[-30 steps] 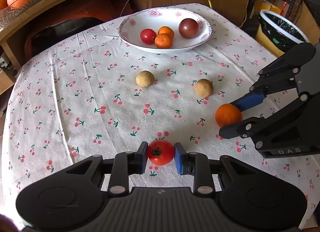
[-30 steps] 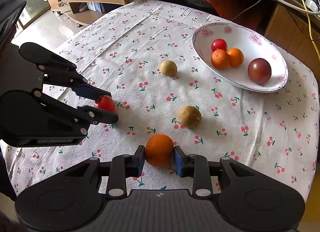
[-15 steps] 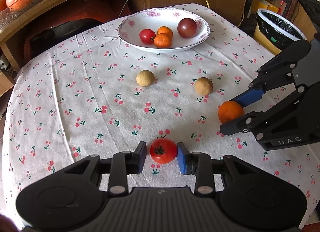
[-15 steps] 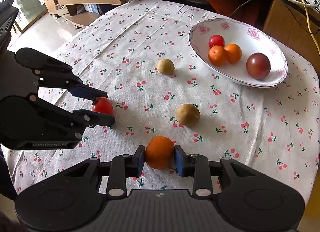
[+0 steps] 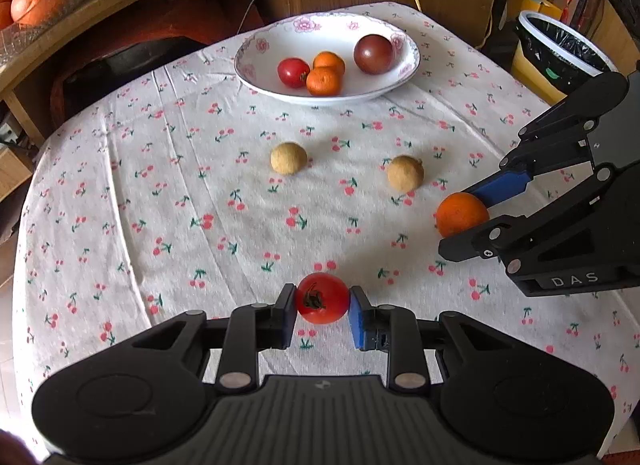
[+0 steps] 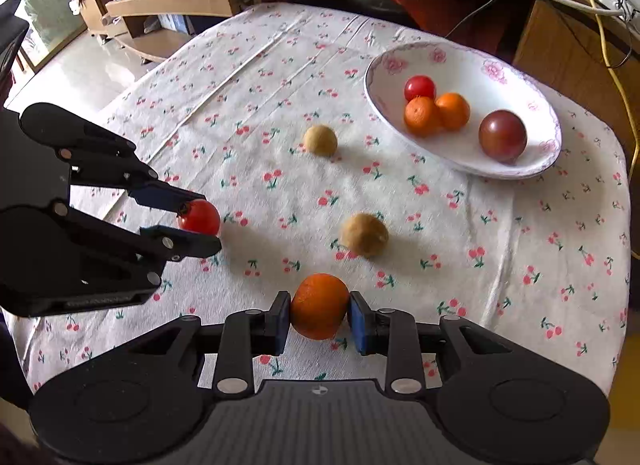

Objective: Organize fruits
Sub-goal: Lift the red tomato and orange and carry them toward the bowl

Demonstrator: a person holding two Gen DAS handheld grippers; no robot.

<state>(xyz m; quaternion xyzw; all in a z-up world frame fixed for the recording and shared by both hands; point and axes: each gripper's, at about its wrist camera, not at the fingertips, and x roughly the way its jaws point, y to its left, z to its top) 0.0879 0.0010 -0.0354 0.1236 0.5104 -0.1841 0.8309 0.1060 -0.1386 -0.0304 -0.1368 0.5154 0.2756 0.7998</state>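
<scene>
Left hand-held gripper (image 5: 322, 313): pinching the red tomato (image 5: 322, 298) just above the table (image 5: 120, 185).
Right hand-held gripper (image 6: 319, 315): pinching the orange (image 6: 319, 305), low over the cloth.
Bowl (image 5: 256, 73): far side, already holding 4 fruits.
Loose: 2 tan round fruits (image 5: 288, 158) between the grippers and the bowl.
Risk: smooth round skins could slip from the pads during carry; a squeeze too hard might bruise the tomato; 2 grippers converging on 1 bowl may collide.

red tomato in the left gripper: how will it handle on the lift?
The tomato looks round and glossy, so it may slip or rotate between the left gripper's pads. Its skin likely bruises or splits if squeezed hard. Set on the flat tablecloth, it would probably roll.
</scene>
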